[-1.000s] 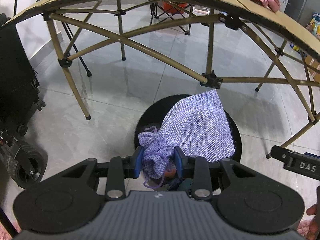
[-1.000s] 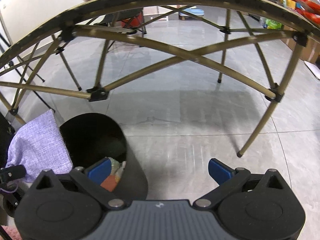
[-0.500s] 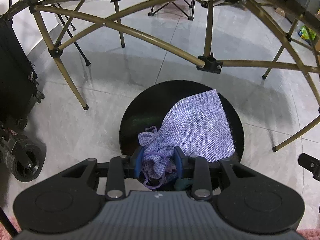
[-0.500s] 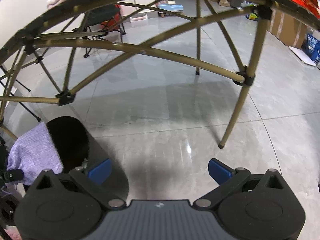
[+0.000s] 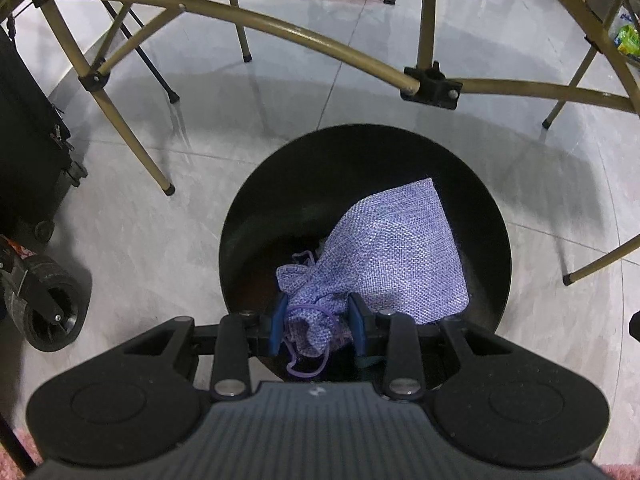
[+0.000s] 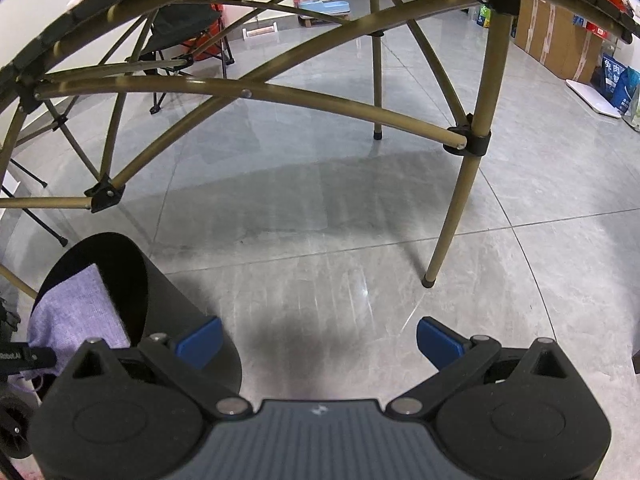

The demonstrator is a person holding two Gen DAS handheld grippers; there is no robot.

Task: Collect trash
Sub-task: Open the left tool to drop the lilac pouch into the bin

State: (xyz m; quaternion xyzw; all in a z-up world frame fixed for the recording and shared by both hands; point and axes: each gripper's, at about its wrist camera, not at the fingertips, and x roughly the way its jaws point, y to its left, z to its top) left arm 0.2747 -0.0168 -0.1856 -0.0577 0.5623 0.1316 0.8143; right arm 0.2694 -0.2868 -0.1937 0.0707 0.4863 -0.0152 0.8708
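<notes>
The step in hand is dropping trash into the bin [image 5: 240, 248]: the pouch [image 5: 392, 256] hangs inside its mouth. Next, I judge, the grip must release. The left gripper [image 5: 318, 324] clenches the pouch neck; the right gripper [image 6: 318, 340] is wide apart, empty.

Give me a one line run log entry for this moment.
left gripper: shut on purple pouch | pouch: over black bin, not released | right gripper: open, empty, beside bin | step: drop pending

Grey tiled floor [image 5: 168, 248] bears black bin [image 5: 492, 216], table legs [image 5: 132, 136].
</notes>
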